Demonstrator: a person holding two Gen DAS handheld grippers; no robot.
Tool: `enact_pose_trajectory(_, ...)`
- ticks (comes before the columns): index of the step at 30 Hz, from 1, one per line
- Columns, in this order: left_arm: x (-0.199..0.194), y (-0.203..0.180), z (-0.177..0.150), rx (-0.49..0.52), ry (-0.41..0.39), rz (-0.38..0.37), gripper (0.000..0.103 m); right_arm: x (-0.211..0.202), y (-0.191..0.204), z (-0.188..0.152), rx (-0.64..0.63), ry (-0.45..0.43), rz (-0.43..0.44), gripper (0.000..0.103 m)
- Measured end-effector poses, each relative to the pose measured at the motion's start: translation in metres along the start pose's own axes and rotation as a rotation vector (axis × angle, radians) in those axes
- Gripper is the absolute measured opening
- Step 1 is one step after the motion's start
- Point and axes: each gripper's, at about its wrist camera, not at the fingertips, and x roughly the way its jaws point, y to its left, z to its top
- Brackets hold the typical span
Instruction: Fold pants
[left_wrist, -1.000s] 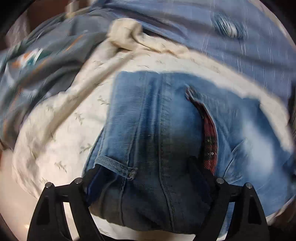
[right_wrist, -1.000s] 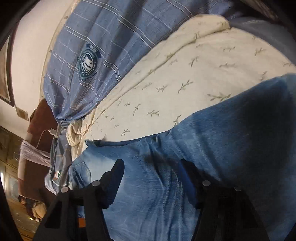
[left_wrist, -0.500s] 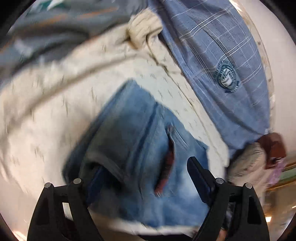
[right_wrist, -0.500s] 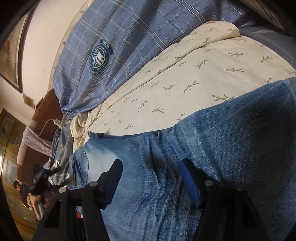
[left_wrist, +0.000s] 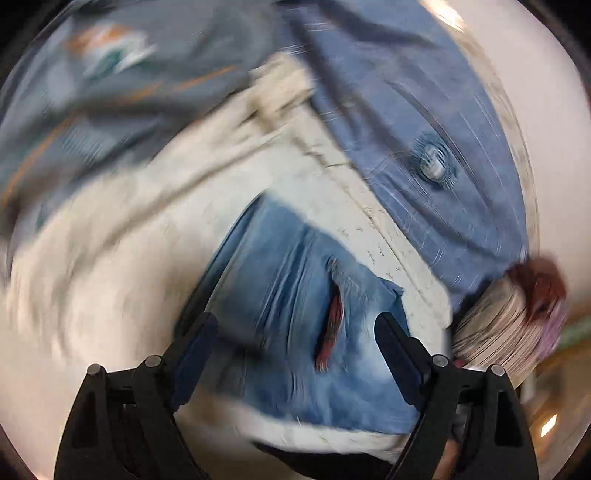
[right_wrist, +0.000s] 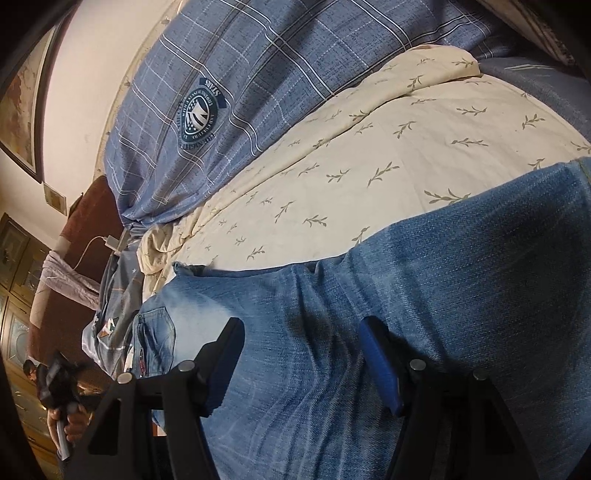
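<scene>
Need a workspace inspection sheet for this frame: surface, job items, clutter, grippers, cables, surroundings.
Surface: cream leaf-print bedspread, rumpled at its far edge.
Job's things: blue denim jeans lying on the bedspread; red-lined pocket slit facing up.
Clutter: blue plaid pillow with round crest; grey-blue fabric with orange-teal print, blurred.
Grippers: left gripper open above the jeans, view motion-blurred; right gripper open, denim between the jaws, contact cannot be told.
Cables: white charger cable beside the bed.
Surroundings: framed picture on pale wall; dark wooden cabinet; a person's hand holding the other gripper's handle.
</scene>
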Motion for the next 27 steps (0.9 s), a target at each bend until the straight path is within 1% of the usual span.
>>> enact_pose_trajectory(1,0.011,-0.002,0.002,0.026,0.01,0.029,0.087,0.0,0.0,0.0,0.0,-0.001,-0.001,0.068)
enact_pose_trajectory(2,0.026,-0.001,0.0,0.032,0.048,0.069,0.087,-0.001,0.001,0.0,-0.003,-0.001,-0.002,0.068)
enact_pose_trajectory(3,0.039,0.011,-0.007,0.006,0.106,0.118,0.087,-0.001,0.001,0.0,-0.006,-0.001,-0.002,0.068)
enact_pose_trajectory(4,0.05,0.017,-0.011,-0.022,0.132,0.143,0.086,-0.001,0.001,0.0,-0.009,-0.001,0.0,0.068)
enact_pose_trajectory(5,0.058,0.022,-0.015,-0.018,0.152,0.165,0.07,-0.001,0.0,-0.001,-0.013,-0.001,0.003,0.068)
enact_pose_trajectory(6,0.064,0.022,-0.018,0.035,0.156,0.207,0.048,-0.001,0.0,-0.001,-0.017,0.0,0.003,0.068)
enact_pose_trajectory(7,0.068,0.02,-0.021,0.085,0.162,0.249,0.035,-0.001,0.001,-0.001,-0.025,0.003,0.001,0.068)
enact_pose_trajectory(9,0.068,0.007,-0.02,0.15,0.145,0.276,0.028,0.0,0.004,-0.001,-0.044,0.007,-0.011,0.068)
enact_pose_trajectory(10,0.066,-0.004,-0.019,0.206,0.126,0.304,0.024,0.001,0.005,-0.001,-0.051,0.007,-0.02,0.068)
enact_pose_trajectory(12,0.057,-0.023,-0.017,0.298,0.089,0.335,0.023,0.002,0.006,-0.001,-0.057,0.007,-0.029,0.068)
enact_pose_trajectory(13,0.053,-0.031,-0.017,0.333,0.07,0.331,0.023,0.002,0.007,-0.001,-0.054,0.006,-0.03,0.069)
enact_pose_trajectory(14,0.046,-0.036,-0.019,0.359,0.049,0.325,0.032,0.001,0.006,-0.001,-0.047,0.003,-0.026,0.069)
enact_pose_trajectory(15,0.04,-0.038,-0.021,0.364,0.029,0.329,0.046,0.001,0.006,-0.001,-0.042,0.002,-0.022,0.069)
enact_pose_trajectory(16,0.033,-0.034,-0.024,0.342,-0.004,0.335,0.08,0.001,0.005,-0.001,-0.037,0.001,-0.019,0.069)
enact_pose_trajectory(17,0.024,-0.028,-0.027,0.315,-0.04,0.339,0.095,0.001,0.005,-0.001,-0.036,0.001,-0.018,0.069)
enact_pose_trajectory(18,0.014,-0.017,-0.035,0.257,-0.096,0.345,0.095,0.001,0.005,-0.001,-0.036,0.001,-0.017,0.069)
enact_pose_trajectory(19,0.003,-0.006,-0.04,0.208,-0.116,0.334,0.095,0.001,0.005,-0.001,-0.037,0.0,-0.018,0.069)
enact_pose_trajectory(20,0.0,-0.002,-0.043,0.147,-0.125,0.302,0.095,0.001,0.005,-0.001,-0.037,0.0,-0.019,0.069)
enact_pose_trajectory(21,-0.008,0.009,-0.049,0.053,-0.139,0.255,0.095,0.001,0.005,-0.001,-0.04,-0.001,-0.022,0.07)
enact_pose_trajectory(22,-0.011,0.017,-0.053,-0.024,-0.152,0.23,0.095,0.001,0.006,-0.001,-0.043,-0.001,-0.023,0.07)
enact_pose_trajectory(23,-0.015,0.027,-0.062,-0.102,-0.152,0.218,0.095,0.002,0.006,-0.001,-0.045,0.0,-0.025,0.07)
enact_pose_trajectory(24,-0.013,0.034,-0.07,-0.17,-0.135,0.19,0.095,0.002,0.006,-0.001,-0.044,-0.001,-0.027,0.071)
enact_pose_trajectory(26,-0.004,0.041,-0.085,-0.255,-0.087,0.113,0.094,0.003,0.008,-0.001,-0.046,-0.002,-0.033,0.072)
enact_pose_trajectory(27,0.004,0.043,-0.09,-0.291,-0.063,0.097,0.094,0.003,0.009,-0.001,-0.048,-0.003,-0.035,0.072)
